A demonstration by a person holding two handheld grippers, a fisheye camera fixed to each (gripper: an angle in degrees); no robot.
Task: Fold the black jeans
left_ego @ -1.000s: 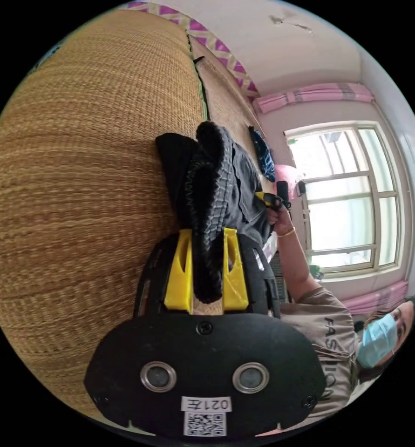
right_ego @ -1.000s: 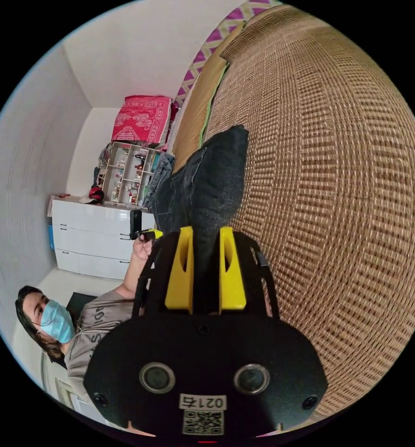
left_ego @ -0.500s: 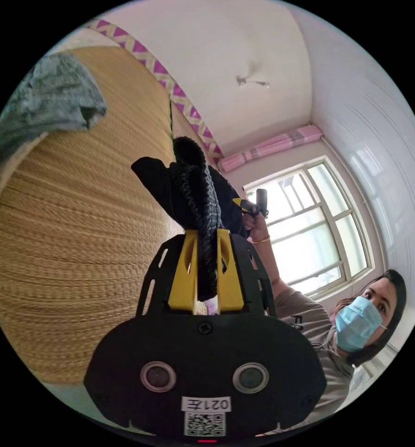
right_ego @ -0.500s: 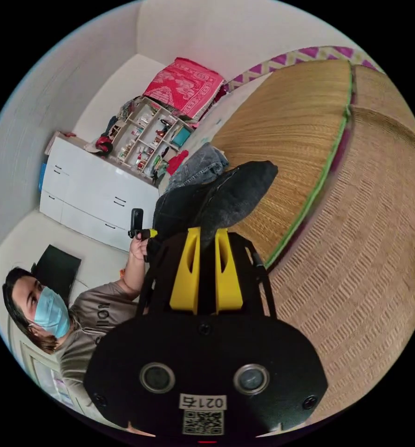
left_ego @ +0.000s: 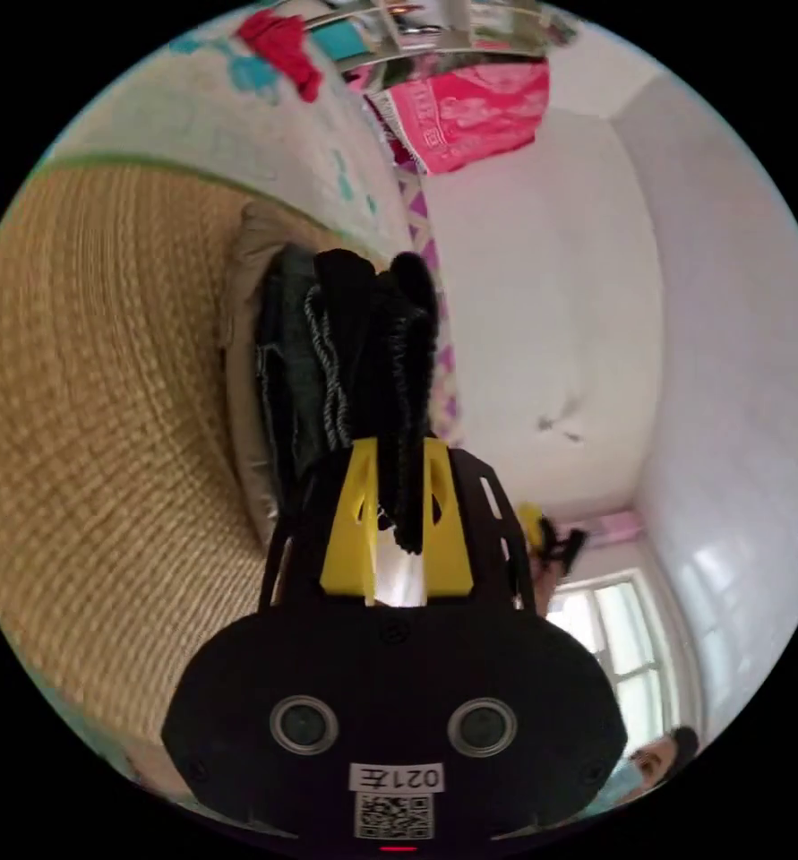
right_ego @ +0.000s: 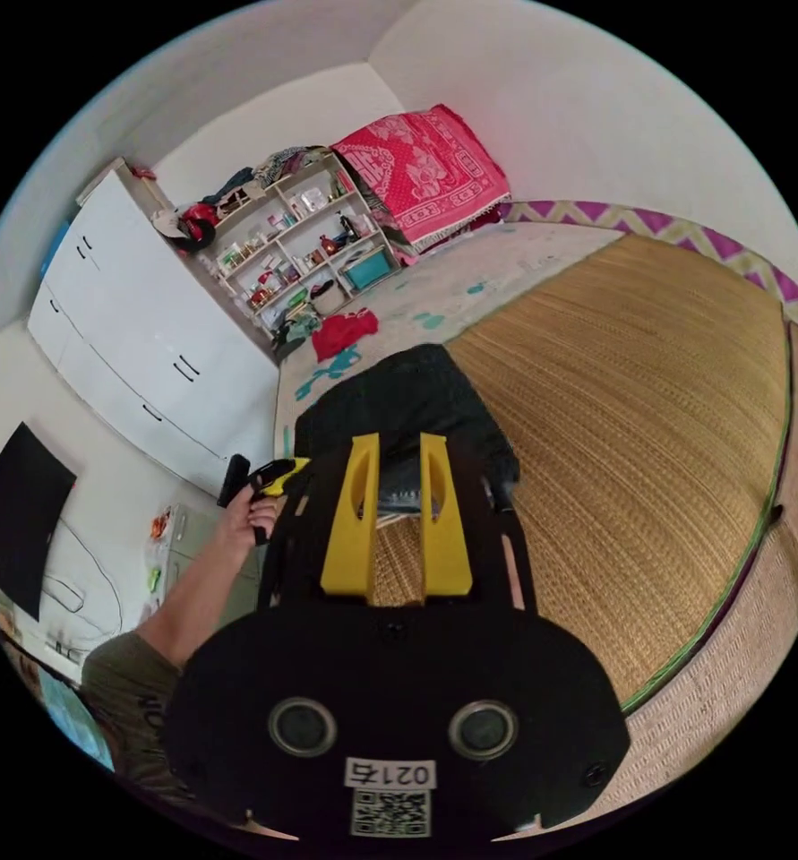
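The black jeans [right_ego: 407,403] are a folded bundle, low over the far end of the woven straw mat [right_ego: 631,403]. My right gripper [right_ego: 399,443] holds their near edge, with dark cloth between its yellow jaws. In the left gripper view the jeans [left_ego: 372,340] rise as thick stacked folds out of my left gripper [left_ego: 399,443], which is shut on them. Right behind them stands a pile of folded clothes [left_ego: 273,385]; whether the jeans rest on it I cannot tell. The left gripper [right_ego: 269,475] also shows in a hand in the right gripper view. The right gripper [left_ego: 551,537] appears blurred in the left gripper view.
Beyond the mat are a patterned sheet with a red garment [right_ego: 345,331], an open shelf unit [right_ego: 300,242], a red blanket [right_ego: 416,170] and white drawers [right_ego: 139,340]. A green-trimmed mat edge [right_ego: 730,591] runs at the right. A window [left_ego: 631,654] lies low in the left gripper view.
Both cameras have swung round a great deal. The jeans, held up on edge over the mat before, are now carried to its far end and lowered beside the pile of clothes.
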